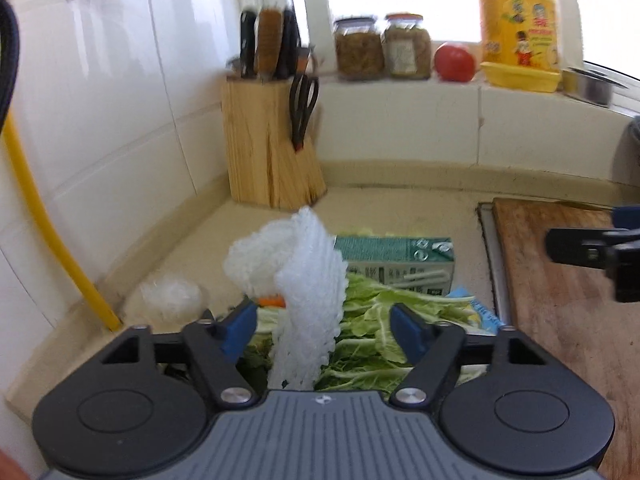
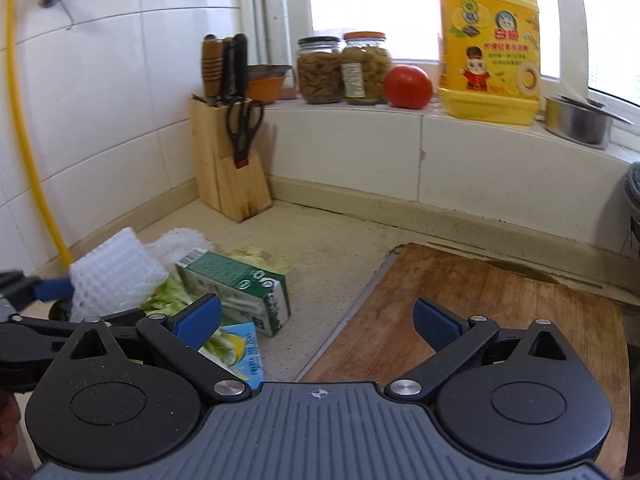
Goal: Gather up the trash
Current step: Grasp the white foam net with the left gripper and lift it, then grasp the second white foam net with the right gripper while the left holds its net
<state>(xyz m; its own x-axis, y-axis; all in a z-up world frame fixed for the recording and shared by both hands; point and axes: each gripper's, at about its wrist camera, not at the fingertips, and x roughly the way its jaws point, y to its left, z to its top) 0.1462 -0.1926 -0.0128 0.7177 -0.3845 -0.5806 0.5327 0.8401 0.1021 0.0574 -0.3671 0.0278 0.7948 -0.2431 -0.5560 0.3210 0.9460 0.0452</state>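
Note:
A white foam net (image 1: 308,300) stands on a pile of green leaves (image 1: 372,332) on the beige counter. My left gripper (image 1: 324,328) is open, with one blue pad on each side of the net and a gap on both sides. Behind the leaves lies a green drink carton (image 1: 394,264) (image 2: 240,284), and a blue packet (image 2: 240,348) lies in front of it. A second foam net (image 2: 176,244) and a clear plastic wrap (image 1: 168,296) lie to the left. My right gripper (image 2: 316,320) is open and empty above the left edge of the wooden cutting board (image 2: 480,300).
A wooden knife block (image 1: 268,140) with scissors stands in the corner. On the window ledge are two jars (image 2: 344,70), a tomato (image 2: 408,86), a yellow detergent bottle (image 2: 488,48) and a metal pot (image 2: 580,124). A yellow hose (image 1: 52,240) runs down the tiled left wall.

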